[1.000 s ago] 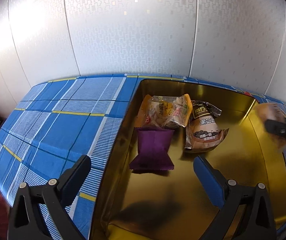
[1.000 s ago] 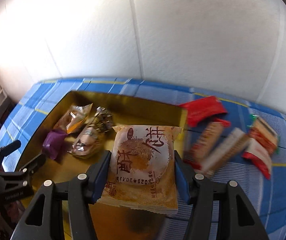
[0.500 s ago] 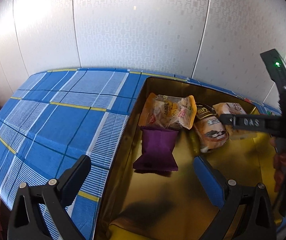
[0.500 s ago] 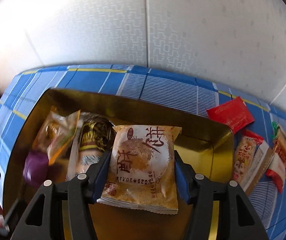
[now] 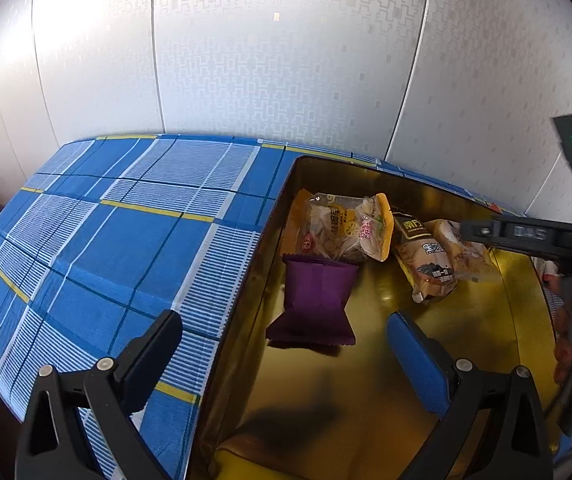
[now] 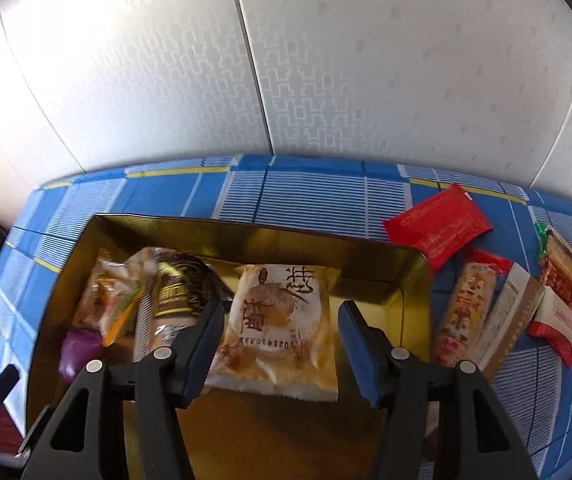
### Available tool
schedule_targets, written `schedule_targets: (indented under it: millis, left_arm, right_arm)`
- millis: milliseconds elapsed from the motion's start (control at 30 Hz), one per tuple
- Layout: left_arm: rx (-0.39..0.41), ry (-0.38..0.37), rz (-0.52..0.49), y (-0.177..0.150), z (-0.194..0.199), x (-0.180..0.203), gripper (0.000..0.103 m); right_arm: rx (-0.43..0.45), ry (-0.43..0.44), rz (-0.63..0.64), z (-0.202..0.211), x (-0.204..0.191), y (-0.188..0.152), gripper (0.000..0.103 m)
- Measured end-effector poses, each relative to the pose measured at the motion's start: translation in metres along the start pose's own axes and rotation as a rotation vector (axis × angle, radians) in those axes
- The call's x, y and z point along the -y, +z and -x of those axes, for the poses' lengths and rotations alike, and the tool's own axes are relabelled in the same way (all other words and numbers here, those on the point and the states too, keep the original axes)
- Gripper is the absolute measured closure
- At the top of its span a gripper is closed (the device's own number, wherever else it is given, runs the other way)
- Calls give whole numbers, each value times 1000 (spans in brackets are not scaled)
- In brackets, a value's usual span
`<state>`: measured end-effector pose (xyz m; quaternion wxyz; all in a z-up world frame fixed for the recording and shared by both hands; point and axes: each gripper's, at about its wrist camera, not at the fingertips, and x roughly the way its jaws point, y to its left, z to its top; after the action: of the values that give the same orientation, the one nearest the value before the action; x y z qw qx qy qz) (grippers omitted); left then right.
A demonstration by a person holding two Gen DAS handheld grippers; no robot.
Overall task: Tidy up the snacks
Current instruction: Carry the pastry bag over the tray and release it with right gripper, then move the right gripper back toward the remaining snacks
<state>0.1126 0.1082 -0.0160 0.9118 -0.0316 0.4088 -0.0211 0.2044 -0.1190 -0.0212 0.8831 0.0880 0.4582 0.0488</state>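
A gold tin (image 6: pixel 365 246) (image 5: pixel 525 320) sits on the blue plaid cloth. Inside lie a purple packet (image 5: pixel 313 300), an orange-edged clear packet (image 5: pixel 341 228) and a brown-labelled packet (image 5: pixel 425 260) (image 6: pixel 178 284). A round pastry pack (image 6: pixel 278 320) lies in the tin between my right gripper's fingers; the right gripper (image 6: pixel 280 336) is open around it, pads apart from its sides. My left gripper (image 5: pixel 282 356) is open and empty over the tin's left wall.
Outside the tin on the right lie a red packet (image 6: pixel 437 224), a long orange-red bar (image 6: pixel 465 312), a beige bar (image 6: pixel 513 312) and red-white packets (image 6: pixel 561 280). A white panelled wall (image 5: pixel 286 60) stands behind the table.
My right gripper has opened and let go of the pastry pack, which now lies in the tin beside the brown-labelled packet. The left gripper has barely moved.
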Motion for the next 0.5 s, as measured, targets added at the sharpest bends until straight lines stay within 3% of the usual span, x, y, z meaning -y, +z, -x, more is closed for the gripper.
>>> schedule_targets:
  millis: [233, 400, 500]
  left_arm:
    - [-12, -31, 18, -2, 0, 2, 0]
    - [-13, -78, 29, -4, 0, 7, 0]
    - [-9, -56, 12, -5, 0, 10, 0]
  right_arm:
    - [94, 29, -55, 41, 34, -24, 43]
    - [155, -30, -111, 62, 76, -47, 43]
    - [151, -62, -144, 63, 103, -61, 43]
